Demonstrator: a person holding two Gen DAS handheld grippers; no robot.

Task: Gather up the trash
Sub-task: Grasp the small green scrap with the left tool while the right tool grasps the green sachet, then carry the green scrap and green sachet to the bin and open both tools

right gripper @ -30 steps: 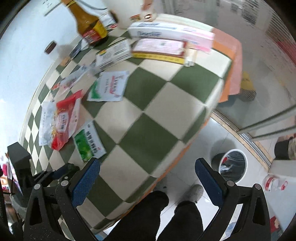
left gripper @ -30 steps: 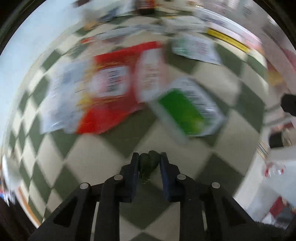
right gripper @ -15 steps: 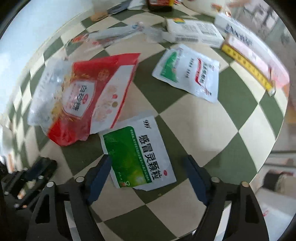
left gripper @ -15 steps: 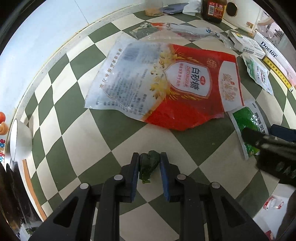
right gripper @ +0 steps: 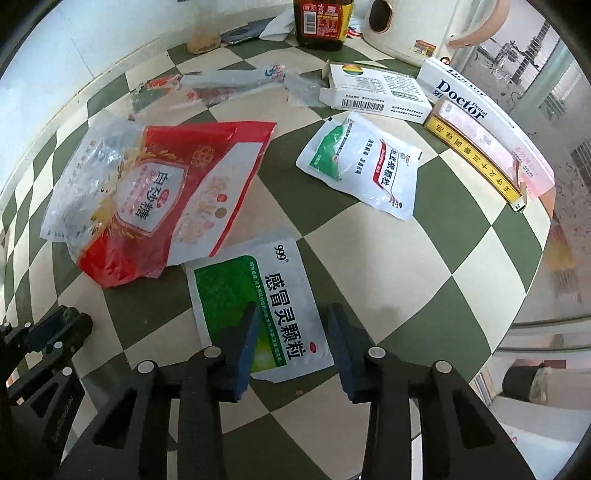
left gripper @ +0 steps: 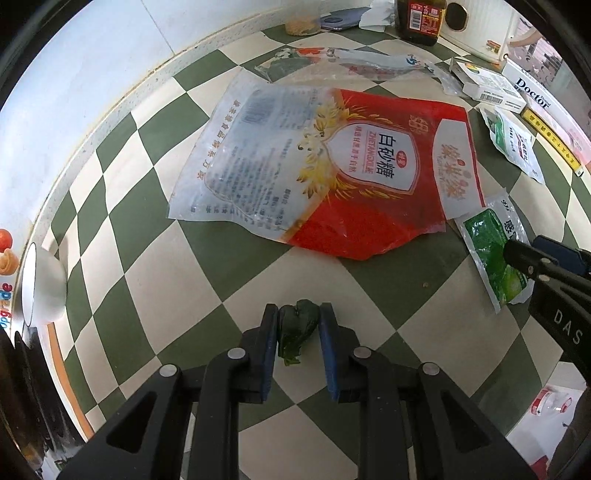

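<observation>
A round table covered in a green-and-cream checked cloth (right gripper: 388,236) is strewn with empty packaging. At its middle lies a large, crumpled red and clear plastic sugar bag (left gripper: 332,173), the landmark for everything else. In front of the bag, nearer the table edge, the left gripper (left gripper: 298,332) has its blue-padded jaws closed narrowly on a small, dark green, crumpled scrap of wrapper (left gripper: 297,330), held just above the cloth. To the right of the sugar bag, its corner touching the bag's edge, lies a flat green and white medicine sachet (right gripper: 258,306). The right gripper (right gripper: 291,332) sits over this sachet with its jaws partly open, one finger on the green panel, the other just past the sachet's right edge, not gripping it. Beyond the bag and to the right lie a second white sachet with a green corner (right gripper: 362,166), a white cardboard box (right gripper: 376,92) and a brown glass bottle (right gripper: 321,22).
</observation>
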